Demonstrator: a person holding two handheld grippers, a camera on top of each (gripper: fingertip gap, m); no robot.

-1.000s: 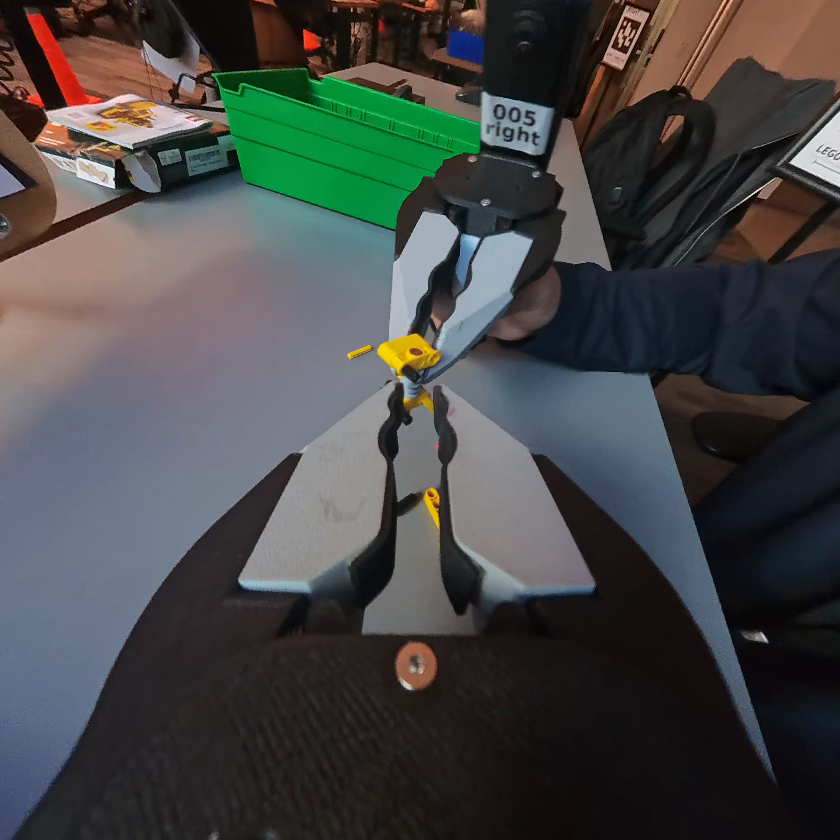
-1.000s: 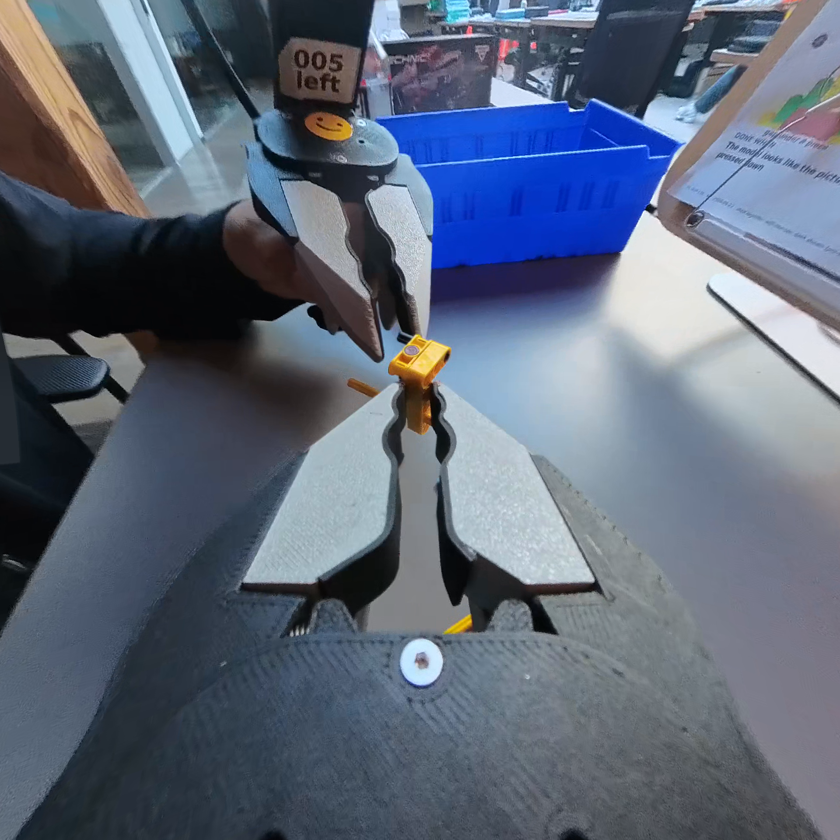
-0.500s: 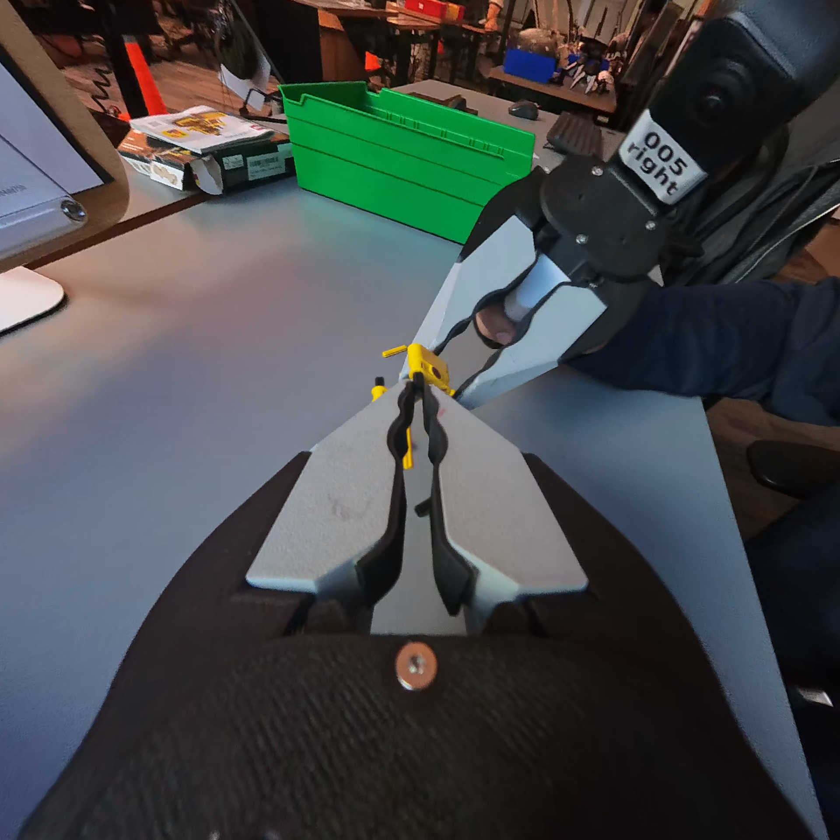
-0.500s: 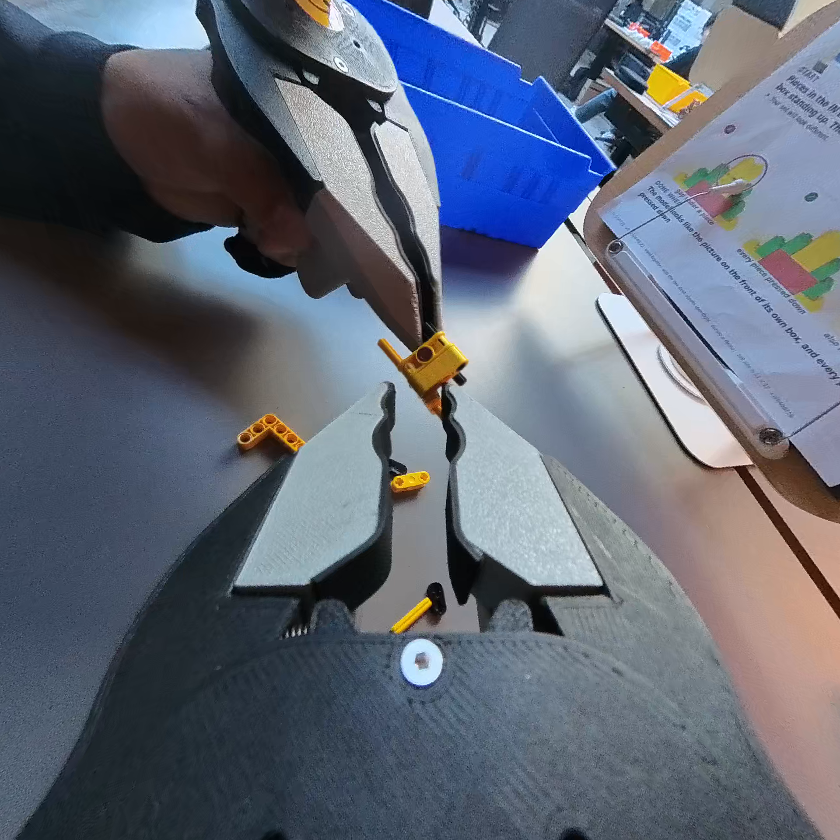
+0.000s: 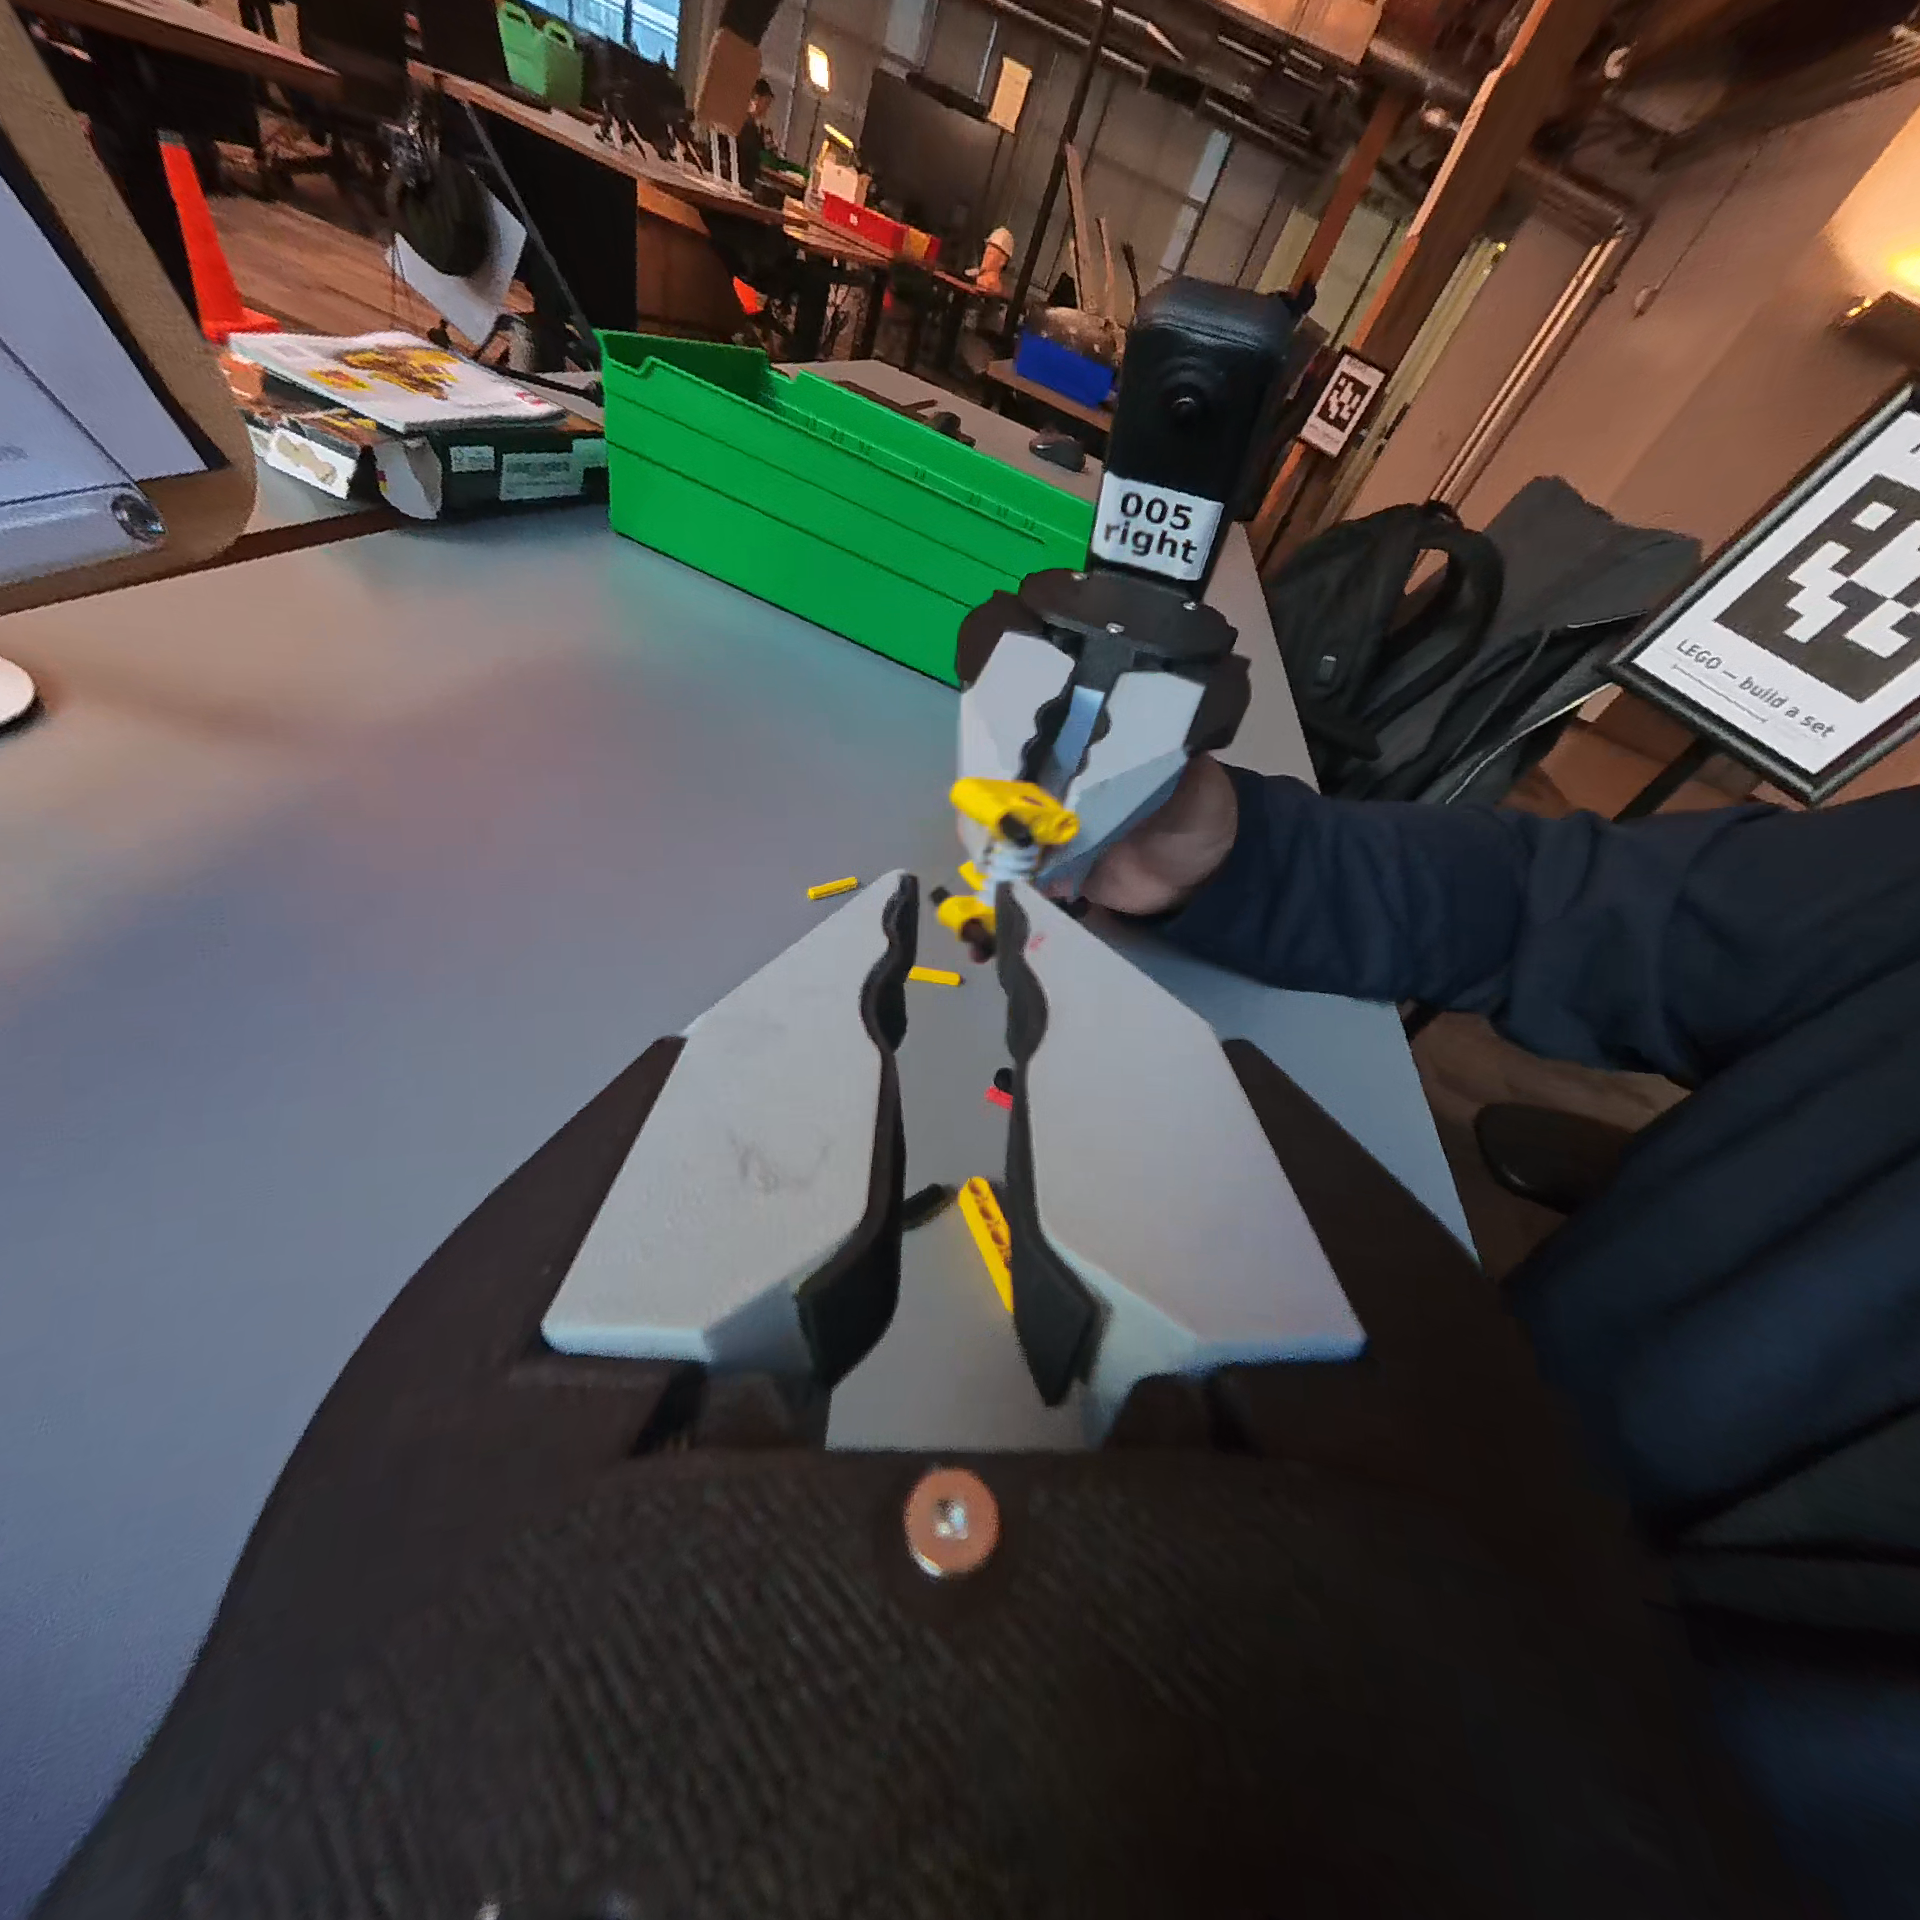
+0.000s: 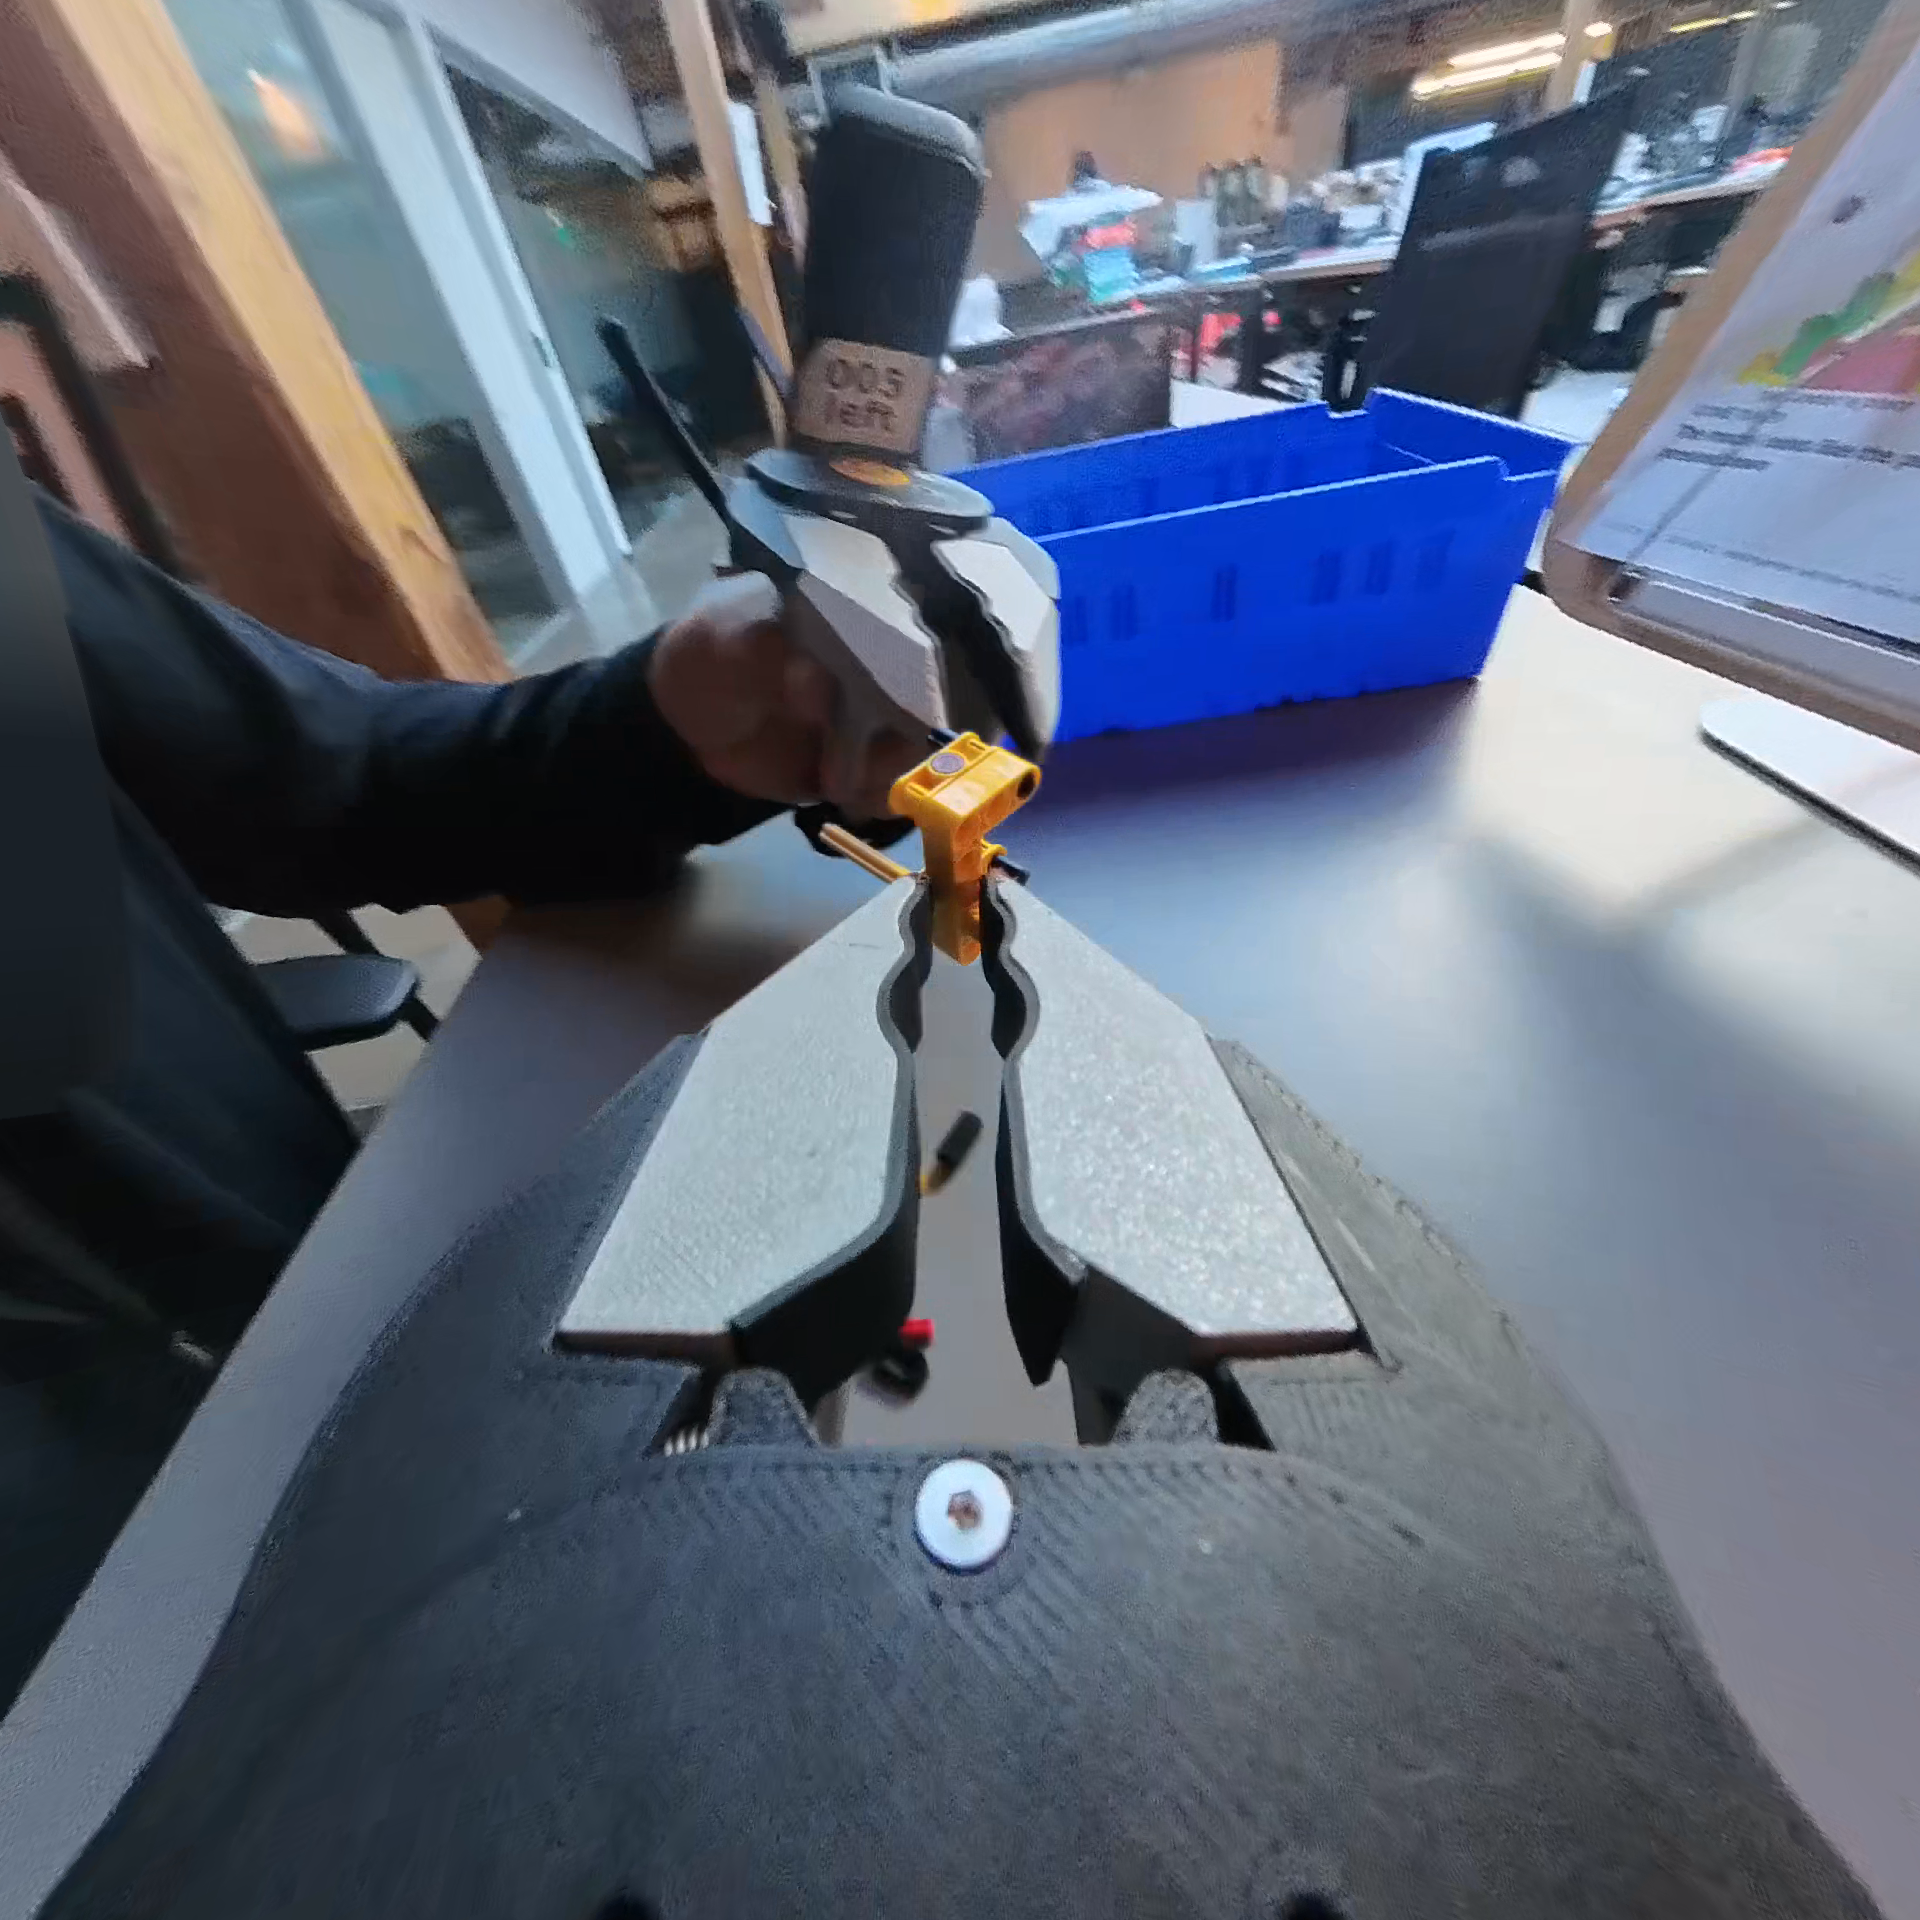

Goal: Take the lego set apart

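The left gripper (image 5: 951,899), half a second ago closed on the yellow lego assembly (image 6: 961,831), is now drawn back with fingers parted and empty, while the assembly is left clamped in the right gripper (image 6: 954,902), one connection probably freed.

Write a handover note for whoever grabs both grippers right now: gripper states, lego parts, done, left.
Right gripper: shut on the lower stem of the yellow lego assembly, held above the table.
Left gripper: open, tips right by the assembly's top; contact unclear.
Loose on the table: yellow pin, yellow axle, yellow beam, red piece, black pin.
Done: several parts are off.
Left: the assembly is not yet fully apart, and pins stick out of it. Probably re-grip its top with the left gripper and pull.
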